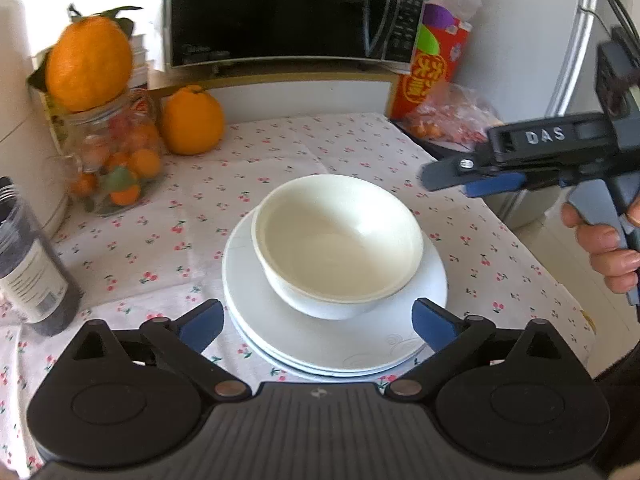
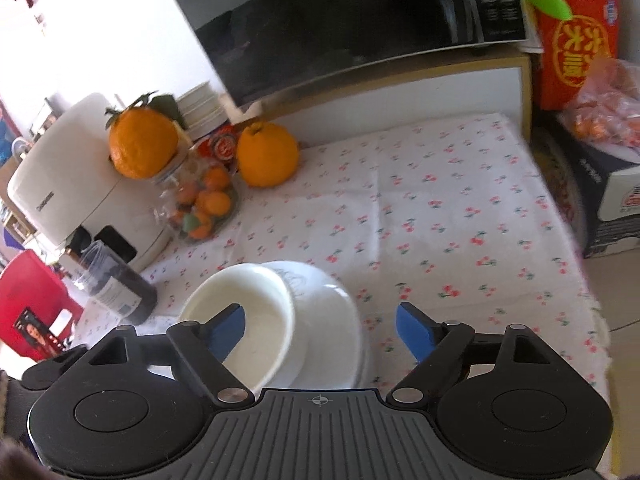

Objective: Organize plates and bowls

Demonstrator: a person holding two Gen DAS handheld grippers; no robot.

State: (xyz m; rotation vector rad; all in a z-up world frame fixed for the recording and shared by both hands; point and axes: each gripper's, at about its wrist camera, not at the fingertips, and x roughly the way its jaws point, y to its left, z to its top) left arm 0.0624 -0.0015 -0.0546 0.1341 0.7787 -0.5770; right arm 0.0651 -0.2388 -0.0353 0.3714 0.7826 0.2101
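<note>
A white bowl (image 1: 338, 244) sits upright on a small stack of white plates (image 1: 280, 332) on the cherry-print tablecloth (image 1: 360, 148). My left gripper (image 1: 319, 322) is just in front of the stack, open wide, with nothing between its blue pads. My right gripper (image 1: 452, 176) hovers to the right of the bowl and above it, with a hand on its handle. In the right wrist view the bowl (image 2: 256, 292) and plates (image 2: 340, 320) lie low and left. The right gripper (image 2: 320, 330) is open above them, its left finger (image 2: 228, 330) over the bowl without pressing on it.
A black microwave (image 1: 280, 12) stands on a shelf at the back. Two big oranges (image 1: 192, 120), a glass jar of small oranges (image 1: 116, 160) and a dark bottle (image 1: 32, 264) line the left side. A red box (image 1: 432, 64) and a bag of fruit (image 1: 452, 120) are back right. The table edge (image 2: 596, 320) drops off at the right.
</note>
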